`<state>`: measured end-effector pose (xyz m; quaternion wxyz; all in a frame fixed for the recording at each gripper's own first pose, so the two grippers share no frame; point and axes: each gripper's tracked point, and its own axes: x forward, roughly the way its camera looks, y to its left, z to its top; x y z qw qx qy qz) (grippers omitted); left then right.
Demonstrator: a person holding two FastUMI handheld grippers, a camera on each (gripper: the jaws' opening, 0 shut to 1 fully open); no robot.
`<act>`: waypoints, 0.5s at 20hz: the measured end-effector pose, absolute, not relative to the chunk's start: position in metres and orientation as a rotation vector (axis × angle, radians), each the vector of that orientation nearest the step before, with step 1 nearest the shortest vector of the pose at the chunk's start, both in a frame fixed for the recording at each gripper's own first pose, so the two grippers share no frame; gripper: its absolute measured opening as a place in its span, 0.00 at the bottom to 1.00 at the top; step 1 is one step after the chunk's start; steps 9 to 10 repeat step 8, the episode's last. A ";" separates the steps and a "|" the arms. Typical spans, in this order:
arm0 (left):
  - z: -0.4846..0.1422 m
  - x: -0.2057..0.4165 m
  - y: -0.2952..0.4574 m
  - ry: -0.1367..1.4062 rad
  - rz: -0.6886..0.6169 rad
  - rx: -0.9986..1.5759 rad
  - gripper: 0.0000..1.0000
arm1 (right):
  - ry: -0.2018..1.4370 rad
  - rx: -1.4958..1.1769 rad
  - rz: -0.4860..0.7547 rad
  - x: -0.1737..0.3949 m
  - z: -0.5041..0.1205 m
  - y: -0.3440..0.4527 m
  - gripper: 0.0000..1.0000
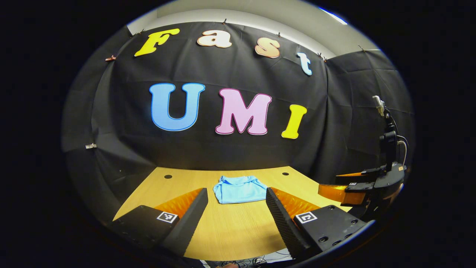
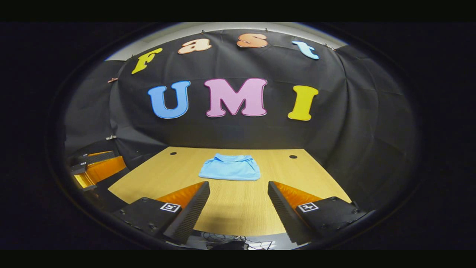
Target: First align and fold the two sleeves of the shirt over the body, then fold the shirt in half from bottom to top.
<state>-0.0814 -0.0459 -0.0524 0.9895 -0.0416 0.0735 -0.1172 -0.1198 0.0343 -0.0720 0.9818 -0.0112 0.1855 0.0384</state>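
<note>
Shirt (image 1: 240, 189), light blue, lies folded on the wooden table (image 1: 230, 230); sleeves tucked out of sight. Left gripper (image 1: 237, 208) and right gripper (image 2: 238, 203) both spread wide, empty, well short of it.

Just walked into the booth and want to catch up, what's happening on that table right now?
A person holds a hand-held gripper in each hand over a wooden table. The light blue shirt lies folded into a compact bundle near the far side, so the folding looks done. The left hand-held gripper and the right hand-held gripper are both open, held back from the shirt and touching nothing.
</note>
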 end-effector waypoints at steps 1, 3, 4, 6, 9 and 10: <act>-0.054 -0.082 -0.045 0.149 -0.233 -0.084 0.99 | 0.374 -0.023 0.082 -0.120 -0.071 0.036 0.97; -0.055 -0.084 -0.046 0.151 -0.230 -0.086 0.99 | 0.375 -0.026 0.089 -0.121 -0.071 0.038 0.98; -0.055 -0.085 -0.047 0.149 -0.231 -0.087 0.99 | 0.373 -0.028 0.091 -0.121 -0.071 0.037 0.98; -0.054 -0.085 -0.048 0.150 -0.234 -0.085 0.99 | 0.372 -0.027 0.093 -0.123 -0.070 0.036 0.98; -0.056 -0.084 -0.050 0.153 -0.236 -0.077 0.99 | 0.372 -0.020 0.090 -0.122 -0.071 0.036 0.98; -0.056 -0.084 -0.050 0.153 -0.236 -0.077 0.99 | 0.372 -0.020 0.090 -0.122 -0.071 0.036 0.98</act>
